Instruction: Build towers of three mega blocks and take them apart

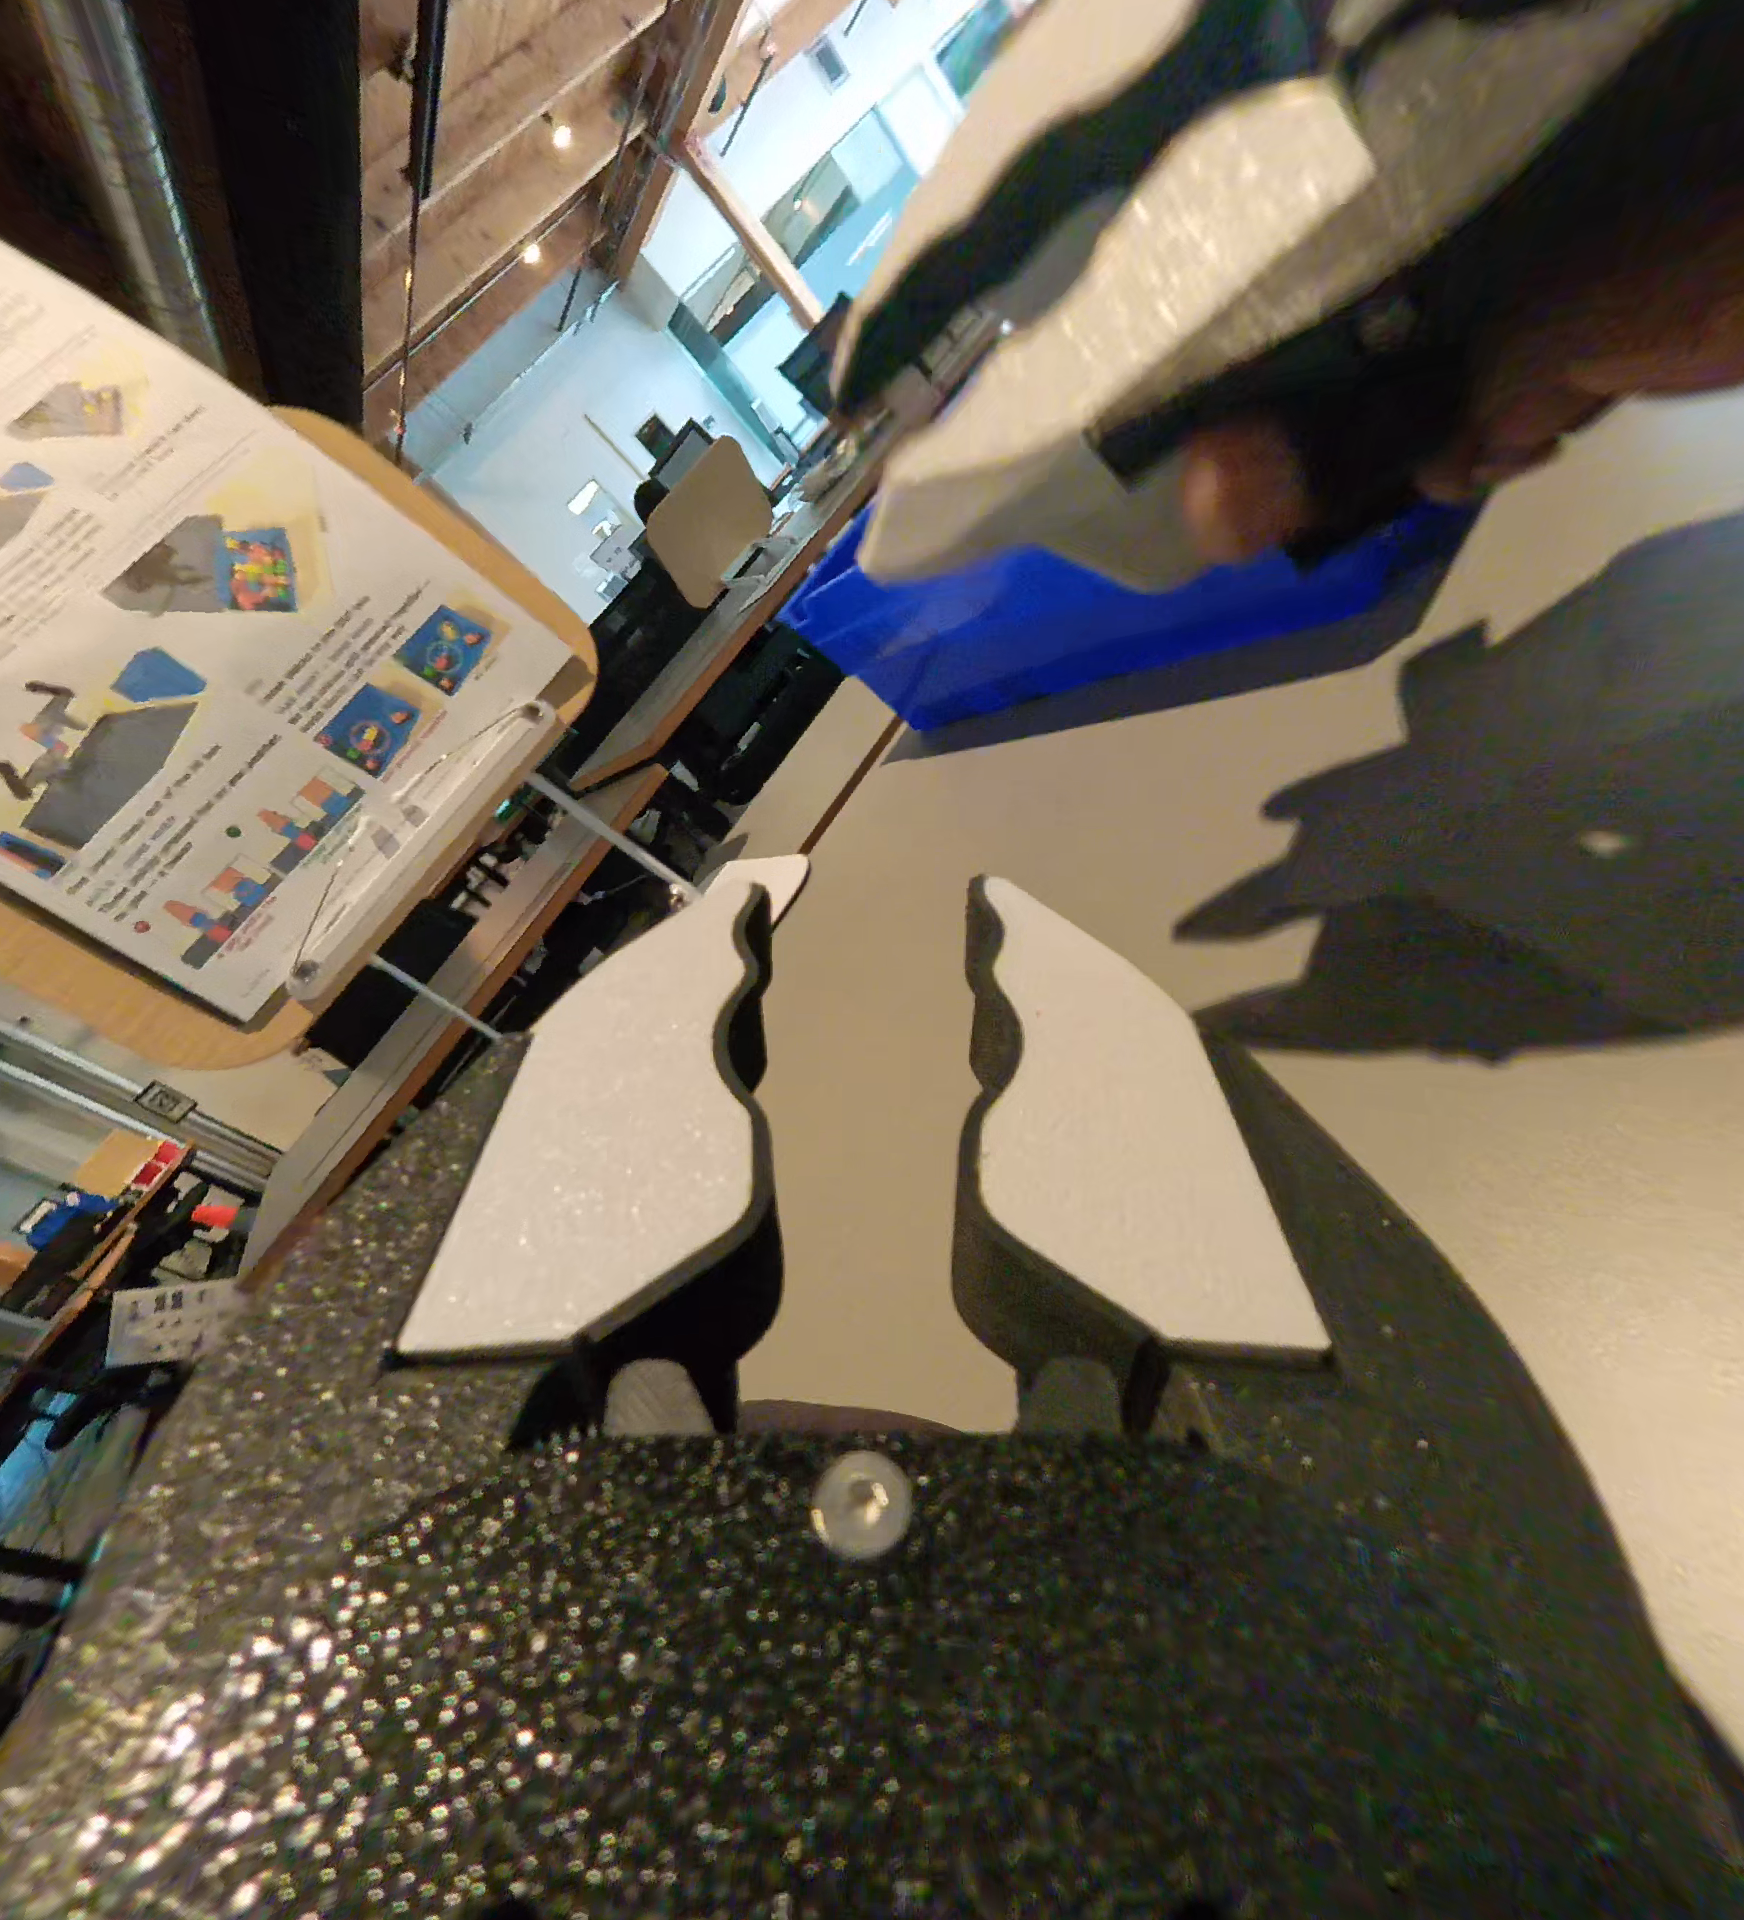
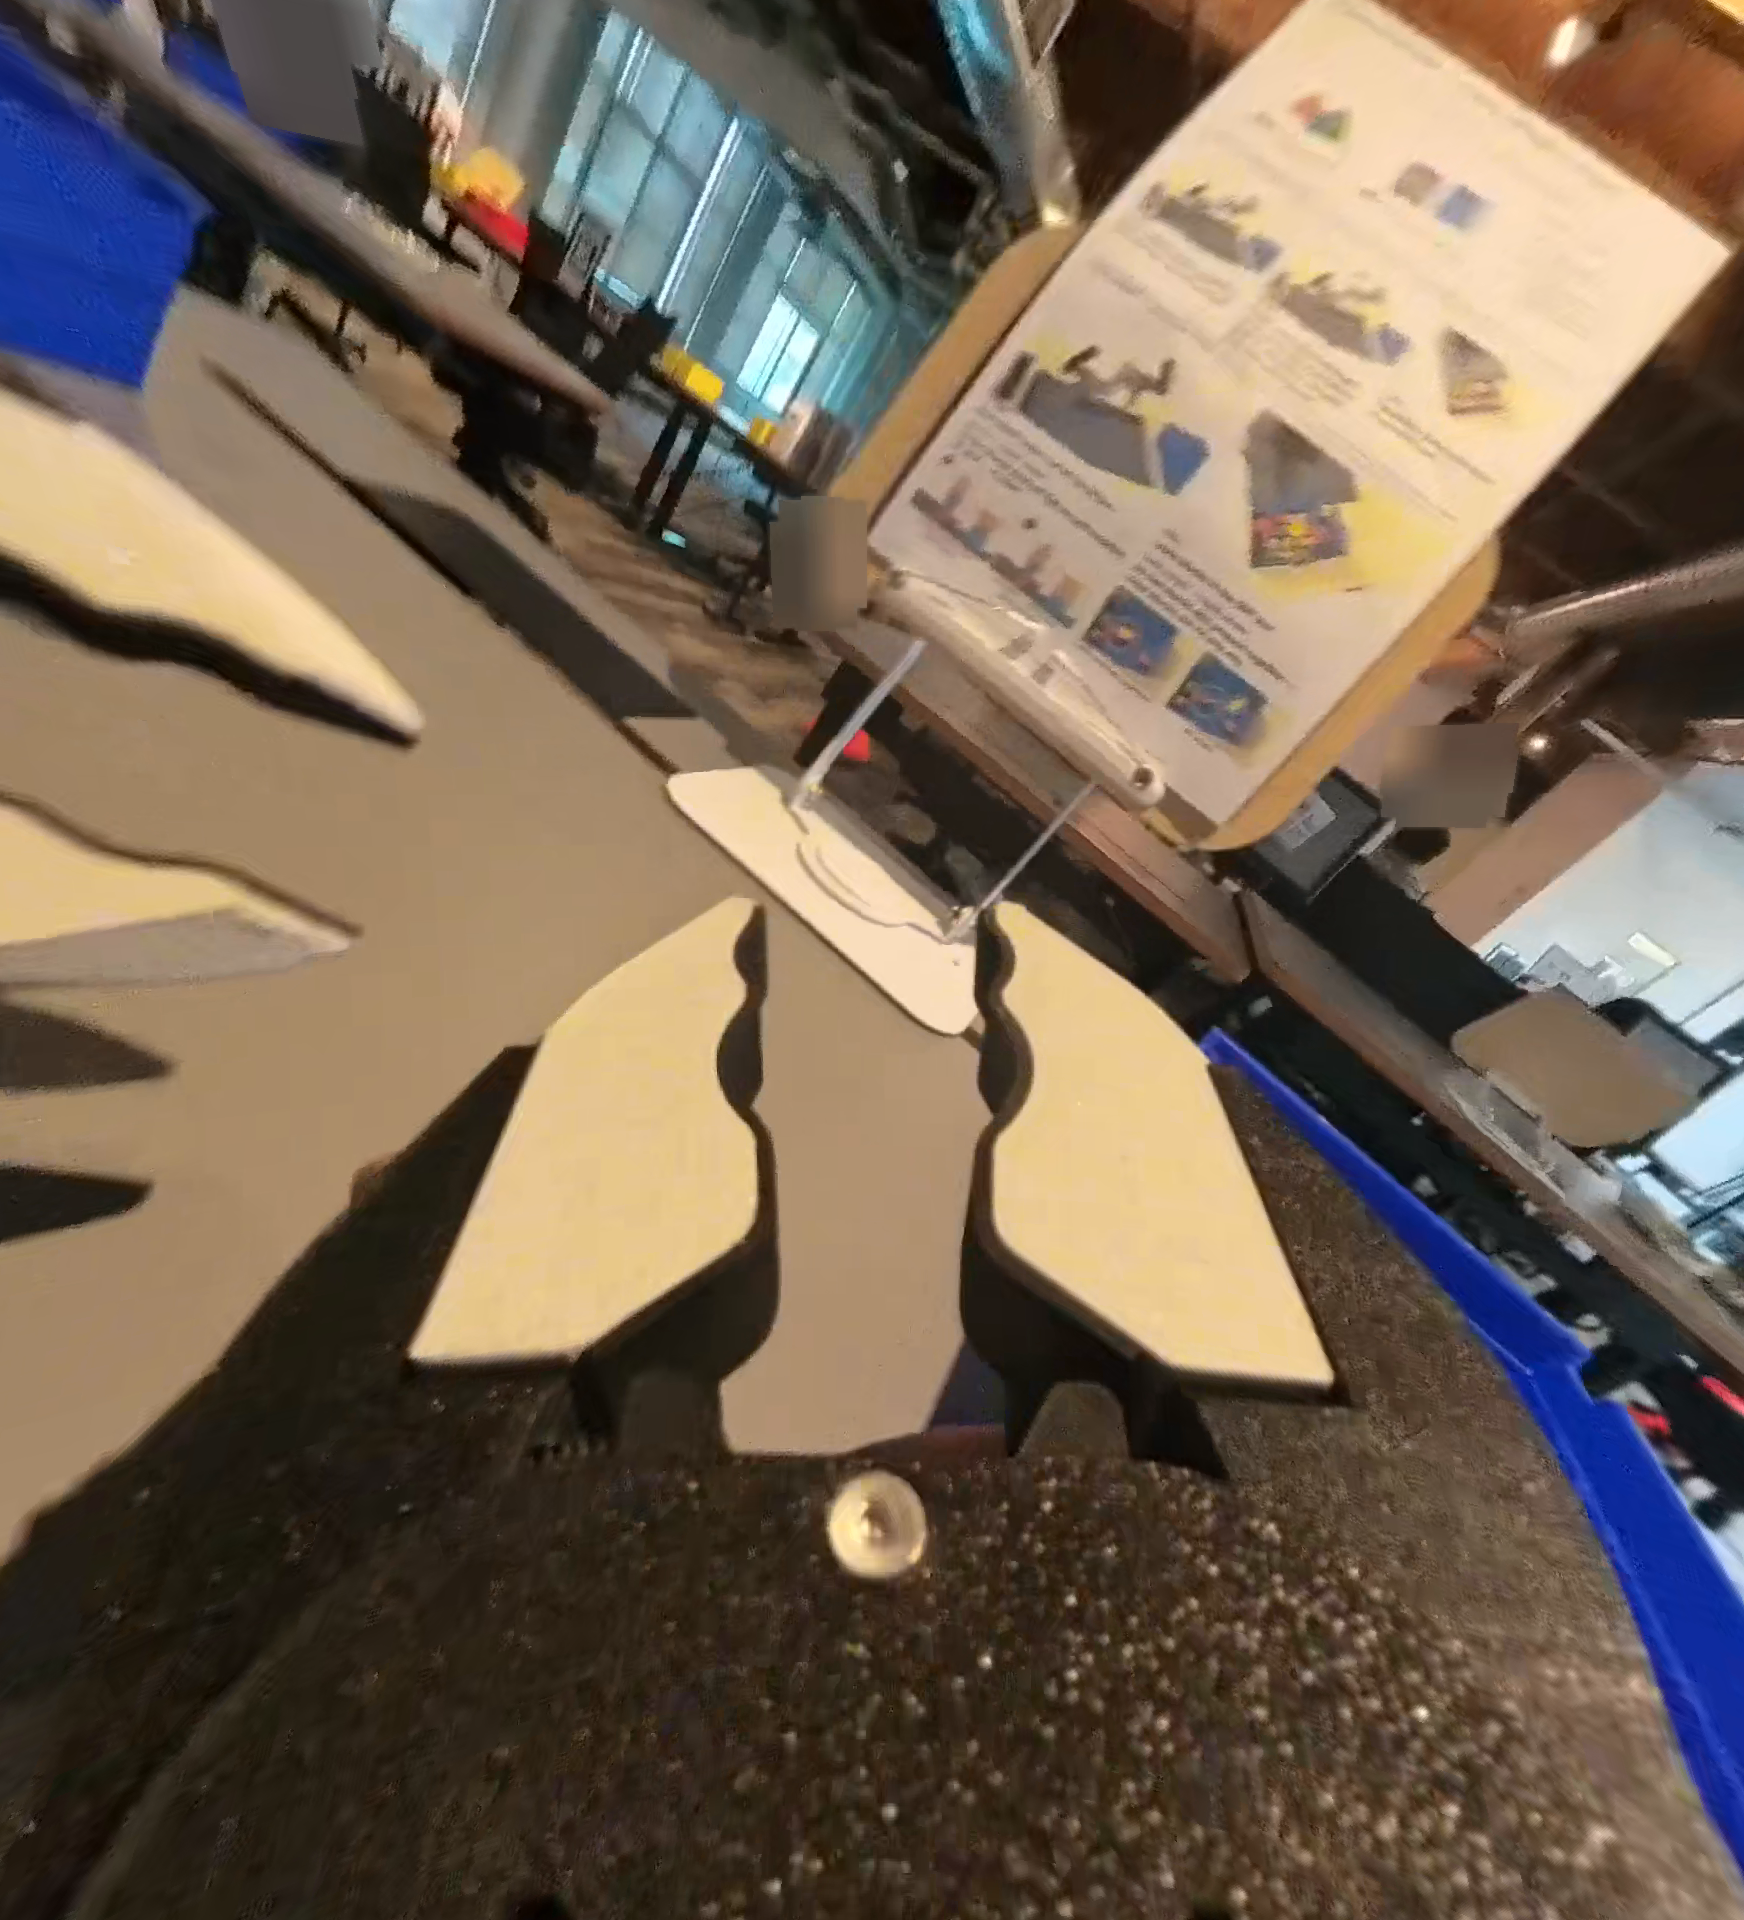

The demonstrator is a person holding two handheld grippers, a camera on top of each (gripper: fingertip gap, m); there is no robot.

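Your left hand-held gripper [image 1: 868, 904] has its two fingers spread, with only the pale worktop [image 1: 1470, 1299] visible in the gap between them; it grips nothing. The fingers [image 1: 619, 1132] are flat, light-grey plates with a fine grainy surface and a wavy black inner edge; the body below them is black and speckled, with one shiny round screw in the middle.

Your right hand-held gripper [image 2: 873, 920] shows the same build, and its fingers also stand apart and empty. In the left wrist view this right gripper [image 1: 1107, 312] hangs blurred at the upper right, above the worktop, and it throws a dark jagged shadow [image 1: 1574, 862] on the matte surface. In the right wrist view the left gripper [image 2: 120, 727] enters from the left edge, also blurred.

A blue plastic bin [image 1: 1034, 623] rests on the worktop behind the right gripper; its smooth curved rim [image 2: 1626, 1507] passes just beside your right gripper. I cannot see any mega blocks in either view; what the bin holds is hidden.

At the far edge of the worktop a printed sheet [image 2: 1263, 416] with small pictures lies on a rounded wooden board, tilted on a thin wire stand with a flat white base [image 2: 826, 894].
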